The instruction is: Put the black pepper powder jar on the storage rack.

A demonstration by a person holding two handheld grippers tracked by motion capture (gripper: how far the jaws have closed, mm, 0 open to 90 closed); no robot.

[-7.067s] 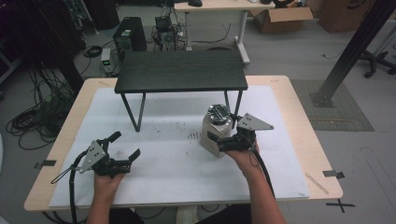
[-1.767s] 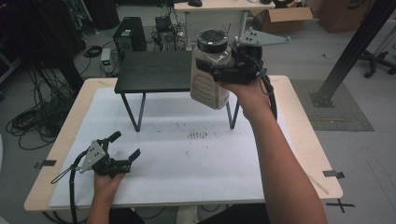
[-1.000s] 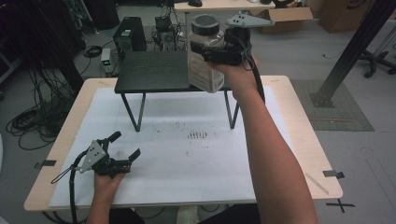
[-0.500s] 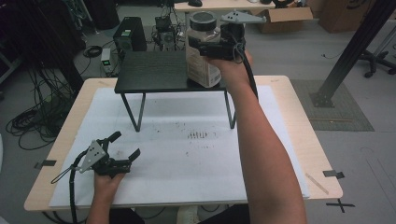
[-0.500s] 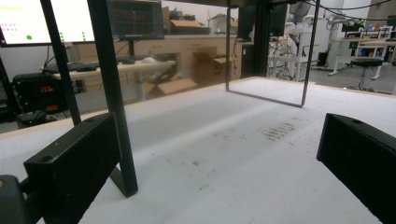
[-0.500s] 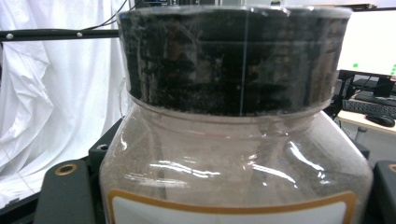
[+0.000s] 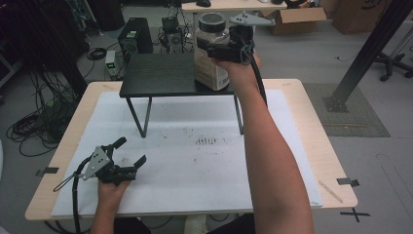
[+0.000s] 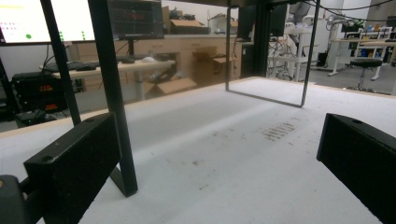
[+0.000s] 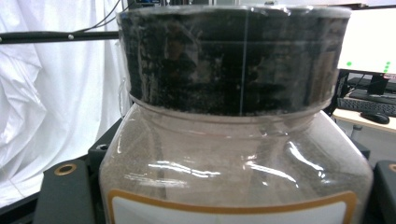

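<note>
One jar (image 7: 210, 53) with a black lid (image 7: 212, 22) and brownish contents is held upright in the right tongs (image 7: 220, 48), at about one o'clock of the high view. Its base rests on or sits just over the near right corner of one small black shelf (image 7: 160, 74) on thin metal legs; I cannot tell whether it touches. The right tongs pinch the jar from its right side, just under the lid. In the right gripper view the jar (image 9: 233, 154) sits between the two black jaws, the lid (image 9: 233, 60) above and the top edge of a white, orange-rimmed label at the bottom.

The left tongs (image 7: 130, 152) rest at about seven o'clock on the white sheet (image 7: 185, 170) that covers the one wooden surface (image 7: 316, 146), their jaws spread wide and pinching nothing. In the left gripper view the left tongs (image 8: 205, 163) frame the bare sheet (image 8: 224, 168), with one shelf leg (image 8: 112, 93) just beyond the left jaw.

One patch of small dark marks (image 7: 207, 141) lies near the sheet's middle.
</note>
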